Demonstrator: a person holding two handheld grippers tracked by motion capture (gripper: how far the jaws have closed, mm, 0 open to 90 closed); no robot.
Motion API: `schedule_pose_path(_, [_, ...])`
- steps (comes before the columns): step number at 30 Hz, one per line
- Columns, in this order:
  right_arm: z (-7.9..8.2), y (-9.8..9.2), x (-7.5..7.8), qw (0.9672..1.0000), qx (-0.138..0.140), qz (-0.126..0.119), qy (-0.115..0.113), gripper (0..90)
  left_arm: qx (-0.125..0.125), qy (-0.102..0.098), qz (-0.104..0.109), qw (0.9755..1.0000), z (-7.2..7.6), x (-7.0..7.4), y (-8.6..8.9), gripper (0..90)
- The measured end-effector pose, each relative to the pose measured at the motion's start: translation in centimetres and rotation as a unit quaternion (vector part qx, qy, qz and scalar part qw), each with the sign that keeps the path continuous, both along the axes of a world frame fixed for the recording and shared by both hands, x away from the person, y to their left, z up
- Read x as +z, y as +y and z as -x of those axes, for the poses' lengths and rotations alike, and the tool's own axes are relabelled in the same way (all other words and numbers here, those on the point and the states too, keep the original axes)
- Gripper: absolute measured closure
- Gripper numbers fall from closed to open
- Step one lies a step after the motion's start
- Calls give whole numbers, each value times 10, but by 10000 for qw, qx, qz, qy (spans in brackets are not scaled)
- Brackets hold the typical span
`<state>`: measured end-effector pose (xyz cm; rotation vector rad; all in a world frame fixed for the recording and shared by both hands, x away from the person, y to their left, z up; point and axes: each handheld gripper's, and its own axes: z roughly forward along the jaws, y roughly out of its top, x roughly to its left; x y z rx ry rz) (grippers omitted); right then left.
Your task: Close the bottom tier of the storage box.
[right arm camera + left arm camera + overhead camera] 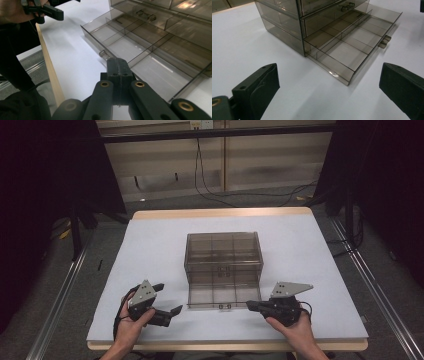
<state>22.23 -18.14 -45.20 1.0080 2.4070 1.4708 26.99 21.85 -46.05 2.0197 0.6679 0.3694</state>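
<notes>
**Me:** Near the front edge of the table (150, 227), the bottom drawer (224, 296) of the clear plastic cabinet (223, 251) stands pulled out, its compartments bare as far as I can see. My right gripper (250, 305) is clenched on nothing, tips lying just beside the drawer's front right corner. My left gripper (170, 297) sits apart to the left, jaws spread wide and empty.

**Partner:** So what's the job, as you read it?

**Me:** Pushing that drawer home, I'd judge. Closed tips make a good blunt pusher.

**Partner:** From the corner?

**Me:** No. A shove at one corner would likely skew the drawer in its slot and jam it. I'd slide the tips along to the small handle (385, 41) at the middle of the front wall and press there, straight toward the cabinet.

**Partner:** And the cabinet itself?

**Me:** It looks light, so it may skate back across the smooth tabletop. I could set the left gripper against its side or top to brace it, then push slowly and evenly.
</notes>
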Motion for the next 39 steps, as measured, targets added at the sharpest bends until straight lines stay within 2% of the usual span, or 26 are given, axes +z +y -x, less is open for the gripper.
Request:
schedule_pose_path(13, [-6, 13, -3, 9998, 142, 102, 96, 900, -1, -3, -5, 10000, 0, 0, -1, 28])
schedule_pose_path(15, [-6, 15, -5, 9996, 188, 157, 138, 900, -2, 34, 101, 9999, 1, 0, -2, 28])
schedule_pose_path(19, [-9, 19, -4, 9996, 189, 148, 119, 900, -30, 39, 64, 10000, -2, 1, 0, 29])
schedule_pose_path(21, [-10, 22, -4, 9995, 240, 141, 174, 900, 47, 56, 206, 9998, -2, 2, 3, 28])
schedule_pose_path(22, [-11, 23, -4, 9994, 261, 152, 160, 900, 72, 59, 212, 9997, -4, 2, 4, 28])
schedule_pose_path(27, [-17, 34, -6, 9988, 393, 197, 206, 900, 121, 31, 221, 9997, -2, 3, 5, 28])
schedule_pose_path(31, [-26, 46, -12, 9981, 494, 249, 271, 900, 32, -30, 152, 9999, 1, 3, 4, 28])
schedule_pose_path(34, [-29, 51, -13, 9978, 536, 250, 308, 900, -2, 3, 163, 9999, 0, 3, 4, 28])
schedule_pose_path(36, [-32, 54, -14, 9978, 567, 231, 233, 900, 0, 26, 161, 9999, 0, 2, 4, 28])
schedule_pose_path(39, [-34, 55, -16, 9978, 580, 222, 243, 900, 15, 19, 119, 9999, 0, 2, 3, 28])
